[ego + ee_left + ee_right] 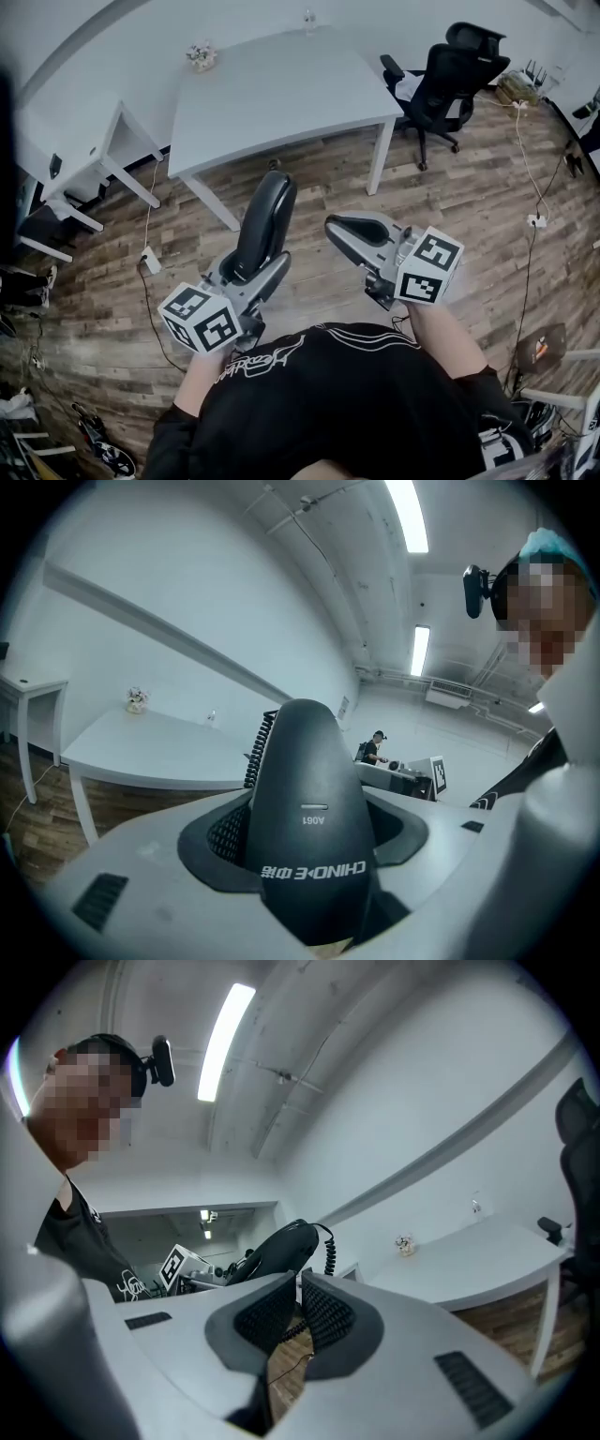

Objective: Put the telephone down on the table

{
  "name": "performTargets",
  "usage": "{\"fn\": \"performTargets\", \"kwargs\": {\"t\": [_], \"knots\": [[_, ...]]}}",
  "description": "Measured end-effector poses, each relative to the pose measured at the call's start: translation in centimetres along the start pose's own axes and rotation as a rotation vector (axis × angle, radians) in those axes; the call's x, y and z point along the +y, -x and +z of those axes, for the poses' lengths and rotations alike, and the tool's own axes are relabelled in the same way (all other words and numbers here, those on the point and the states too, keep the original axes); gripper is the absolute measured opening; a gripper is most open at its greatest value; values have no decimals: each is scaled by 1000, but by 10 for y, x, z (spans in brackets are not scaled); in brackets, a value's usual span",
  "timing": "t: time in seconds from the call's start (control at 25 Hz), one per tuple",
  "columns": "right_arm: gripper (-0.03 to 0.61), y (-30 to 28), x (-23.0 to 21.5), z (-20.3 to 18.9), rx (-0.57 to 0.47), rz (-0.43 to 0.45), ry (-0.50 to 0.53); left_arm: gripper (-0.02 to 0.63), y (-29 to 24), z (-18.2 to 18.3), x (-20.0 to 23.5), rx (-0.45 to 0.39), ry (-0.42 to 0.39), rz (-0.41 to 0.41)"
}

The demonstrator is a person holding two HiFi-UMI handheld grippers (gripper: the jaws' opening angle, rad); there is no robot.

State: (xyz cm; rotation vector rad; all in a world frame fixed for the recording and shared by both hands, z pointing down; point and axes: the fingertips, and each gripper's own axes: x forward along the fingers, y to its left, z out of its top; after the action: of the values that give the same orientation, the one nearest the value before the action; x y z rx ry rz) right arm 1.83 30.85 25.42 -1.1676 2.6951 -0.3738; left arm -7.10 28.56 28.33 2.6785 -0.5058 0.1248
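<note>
Holding a glossy black plastic telephone handset (263, 220) upright, the left gripper (255, 272) pinches its lower end, in mid-air well short of the white rectangular table (281, 94). Right gripper (354, 230) pressed together, empty. Judgement: carry and set-down both remain.

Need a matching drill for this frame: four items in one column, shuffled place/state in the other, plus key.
1. telephone handset
2. right gripper
3. office chair
4. flower ornament

A. on the white table
B. clamped in the left gripper
C. on the wood floor, right of the table
D. jaws nearly together, holding nothing

Pairs: 1-B, 2-D, 3-C, 4-A
</note>
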Motion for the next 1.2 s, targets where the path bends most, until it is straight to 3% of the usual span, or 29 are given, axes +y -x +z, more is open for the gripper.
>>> {"fn": "performTargets", "kwargs": {"t": [0.24,0.52,0.84,1.08,1.2], "knots": [[41,3,-22,-13,47,-30,-44,282,-21,-5,5,24,17,-17],[41,-32,-60,-31,98,-81,-68,282,-45,-4,54,48,64,-35],[41,-118,-144,-49,188,-129,-91,282,-81,10,174,79,142,-3],[41,-210,-202,-65,245,-98,-178,282,-88,28,277,95,160,52],[41,-239,-230,-60,246,-158,-167,282,-93,40,318,91,174,73]]}}
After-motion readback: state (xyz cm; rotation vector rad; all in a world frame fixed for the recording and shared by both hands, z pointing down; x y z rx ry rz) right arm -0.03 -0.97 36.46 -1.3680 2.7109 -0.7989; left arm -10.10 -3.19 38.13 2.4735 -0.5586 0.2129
